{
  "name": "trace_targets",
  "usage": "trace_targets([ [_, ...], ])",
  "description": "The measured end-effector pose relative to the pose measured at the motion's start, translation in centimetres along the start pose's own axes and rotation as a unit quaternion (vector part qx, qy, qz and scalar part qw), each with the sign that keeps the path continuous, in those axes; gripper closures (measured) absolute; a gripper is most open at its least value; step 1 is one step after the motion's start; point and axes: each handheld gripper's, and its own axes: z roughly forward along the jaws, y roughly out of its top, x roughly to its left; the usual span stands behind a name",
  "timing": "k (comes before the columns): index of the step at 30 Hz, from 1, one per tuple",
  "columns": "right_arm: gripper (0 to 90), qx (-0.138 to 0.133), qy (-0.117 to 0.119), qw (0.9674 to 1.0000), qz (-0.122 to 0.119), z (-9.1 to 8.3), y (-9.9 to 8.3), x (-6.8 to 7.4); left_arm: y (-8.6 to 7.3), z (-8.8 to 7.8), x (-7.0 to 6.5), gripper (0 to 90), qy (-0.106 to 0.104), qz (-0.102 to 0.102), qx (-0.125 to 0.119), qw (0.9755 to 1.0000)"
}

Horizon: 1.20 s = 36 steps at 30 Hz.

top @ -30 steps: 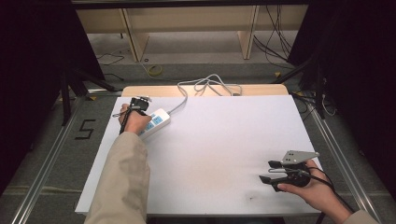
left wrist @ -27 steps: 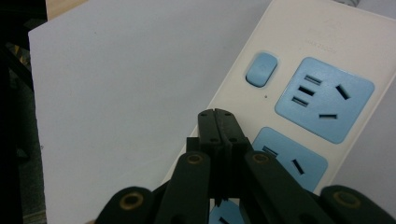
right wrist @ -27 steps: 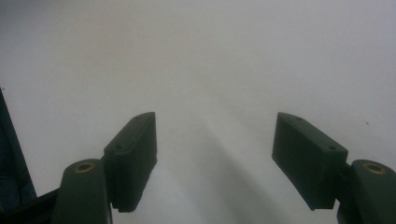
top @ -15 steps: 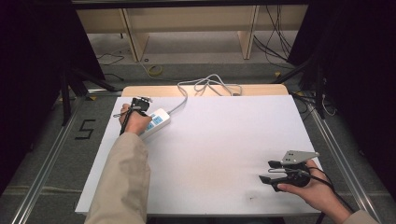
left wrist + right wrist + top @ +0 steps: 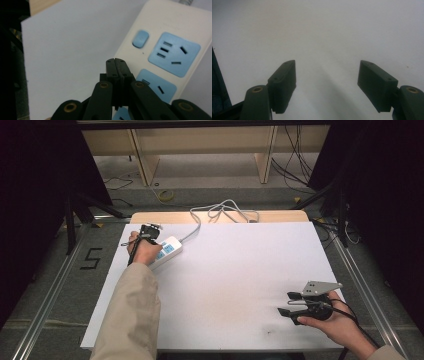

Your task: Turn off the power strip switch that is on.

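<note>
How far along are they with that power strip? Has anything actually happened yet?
Little looks done: no plug sits in the white power strip, and its sockets are bare. In hand: the left claw, shut and empty, is poised over the strip just short of its blue switch. Probably left is pressing that switch. The right claw rests open over the table.

we read one sign for certain: a black figure 5 (image 5: 91, 258) marked on the grey floor (image 5: 60, 285), at the left of the high view, just beside the white table's left edge. on the white power strip (image 5: 175, 45), at the right of the left gripper view, we make out a faint embossed line of lettering near the upper right of the frame, above the upper blue socket plate, but it is too pale and blurred for us to read. we find no other text, brand or number.
</note>
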Motion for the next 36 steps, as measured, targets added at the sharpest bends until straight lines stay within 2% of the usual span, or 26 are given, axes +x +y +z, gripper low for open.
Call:
trace_targets([
  [1, 31.3, 0.0, 0.0, 1.0, 0.0, 0.0, 0.0, 0.0, 0.0, 0.0, 0.0, 90.0, -0.01, -0.008, -0.003, 0.9999],
  [8, 31.3, 0.0, 0.0, 1.0, 0.0, 0.0, 0.0, 0.0, 0.0, -0.4, -0.2, 90.0, -0.005, -0.006, -0.027, 0.9996],
  [14, 31.3, 0.0, 0.0, 1.0, 0.001, 0.0, 0.0, 0.0, 0.2, -1.3, -0.2, 89.6, -0.01, -0.018, -0.055, 0.9983],
  [16, 31.3, 0.001, 0.0, 1.0, 0.001, 0.1, 0.0, 0.0, 0.2, -1.5, -0.3, 78.8, -0.016, -0.028, -0.064, 0.9974],
  [19, 31.3, -0.001, -0.001, 1.0, -0.002, 0.1, 0.0, 0.0, 0.1, -2.1, -0.3, 77.6, -0.018, -0.025, -0.074, 0.9968],
  [21, 31.3, -0.001, -0.001, 1.0, -0.002, 0.1, 0.0, 0.0, 0.2, -2.5, -0.4, 75.1, -0.026, -0.031, -0.085, 0.9956],
  [25, 31.3, 0.0, 0.0, 1.0, 0.001, 0.1, 0.0, 0.0, 0.1, -3.2, -0.5, 64.5, -0.038, -0.037, -0.098, 0.9938],
  [26, 31.3, 0.0, 0.0, 1.0, 0.001, 0.1, 0.0, 0.1, 0.1, -3.3, -0.6, 58.8, -0.044, -0.037, -0.096, 0.9937],
  [28, 31.3, -0.001, -0.001, 1.0, 0.0, 0.1, 0.0, 0.0, -0.1, -3.5, -0.8, 51.0, -0.051, -0.027, -0.091, 0.9942],
  [31, 31.3, 0.0, -0.001, 1.0, -0.002, 0.1, 0.0, 0.0, -0.3, -3.8, -1.1, 40.4, -0.047, -0.008, -0.092, 0.9946],
  [33, 31.3, 0.0, -0.002, 1.0, -0.002, 0.2, 0.0, 0.0, -0.4, -4.1, -1.3, 37.0, -0.054, -0.007, -0.095, 0.994],
  [36, 31.3, 0.001, -0.002, 1.0, -0.001, 0.1, 0.0, 0.0, -0.4, -4.6, -1.6, 32.9, -0.072, -0.013, -0.107, 0.9915],
])
